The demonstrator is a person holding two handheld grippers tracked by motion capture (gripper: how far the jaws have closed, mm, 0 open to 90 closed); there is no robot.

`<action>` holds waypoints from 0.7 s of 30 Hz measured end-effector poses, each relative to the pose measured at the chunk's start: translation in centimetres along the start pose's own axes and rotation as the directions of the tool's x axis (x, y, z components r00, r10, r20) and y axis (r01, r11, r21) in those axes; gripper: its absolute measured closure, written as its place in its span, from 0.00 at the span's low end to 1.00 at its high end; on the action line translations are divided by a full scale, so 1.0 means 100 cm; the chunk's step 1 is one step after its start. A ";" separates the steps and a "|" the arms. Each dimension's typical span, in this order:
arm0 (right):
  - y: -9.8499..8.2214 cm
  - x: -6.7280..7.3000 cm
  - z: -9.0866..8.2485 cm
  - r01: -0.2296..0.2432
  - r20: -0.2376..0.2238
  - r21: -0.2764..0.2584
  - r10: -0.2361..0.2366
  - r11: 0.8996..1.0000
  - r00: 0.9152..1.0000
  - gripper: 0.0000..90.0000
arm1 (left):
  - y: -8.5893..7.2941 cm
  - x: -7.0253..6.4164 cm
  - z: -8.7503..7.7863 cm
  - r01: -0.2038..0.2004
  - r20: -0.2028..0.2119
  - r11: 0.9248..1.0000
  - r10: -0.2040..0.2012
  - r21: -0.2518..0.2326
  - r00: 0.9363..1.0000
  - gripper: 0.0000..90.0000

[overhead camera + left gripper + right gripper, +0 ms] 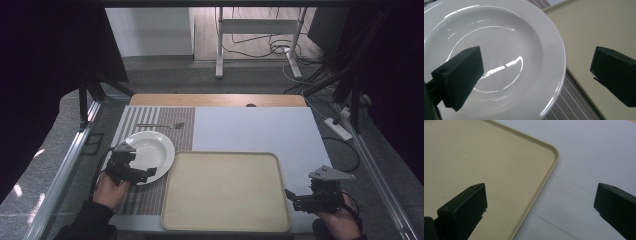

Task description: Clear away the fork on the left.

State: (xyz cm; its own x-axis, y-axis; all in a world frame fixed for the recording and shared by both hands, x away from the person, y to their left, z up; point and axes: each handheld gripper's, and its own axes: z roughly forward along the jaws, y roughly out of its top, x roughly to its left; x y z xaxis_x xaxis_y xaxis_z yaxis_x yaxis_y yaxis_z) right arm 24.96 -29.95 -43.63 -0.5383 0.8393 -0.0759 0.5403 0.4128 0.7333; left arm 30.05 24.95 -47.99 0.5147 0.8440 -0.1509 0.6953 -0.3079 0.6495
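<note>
Left hand-held gripper [150, 173] wide open, straddling the plate [152, 145] rim: pre-grasp. Right hand-held gripper [289, 196] open at the tray [225, 222] edge. Next: close on rim.

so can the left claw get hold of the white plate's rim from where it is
Probably yes. The left claw is open over the white plate, one jaw above the bowl, the other out past the rim toward the tray. Nothing lies between them, and the fork sits well behind on the striped placemat.
</note>
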 end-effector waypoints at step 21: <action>0.000 -0.001 0.000 -0.007 0.003 0.002 0.007 1.000 1.000 0.00 | 0.041 0.028 0.040 -0.032 -0.055 0.999 0.034 0.034 0.998 0.00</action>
State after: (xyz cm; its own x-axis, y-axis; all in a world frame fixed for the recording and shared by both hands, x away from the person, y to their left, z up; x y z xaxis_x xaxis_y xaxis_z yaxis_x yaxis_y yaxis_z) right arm 25.01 -29.99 -43.66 -0.5328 0.8432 -0.0724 0.5451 0.4073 0.7328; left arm 36.29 24.29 -48.74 0.5096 0.8560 -0.0870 0.6947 -0.3497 0.6285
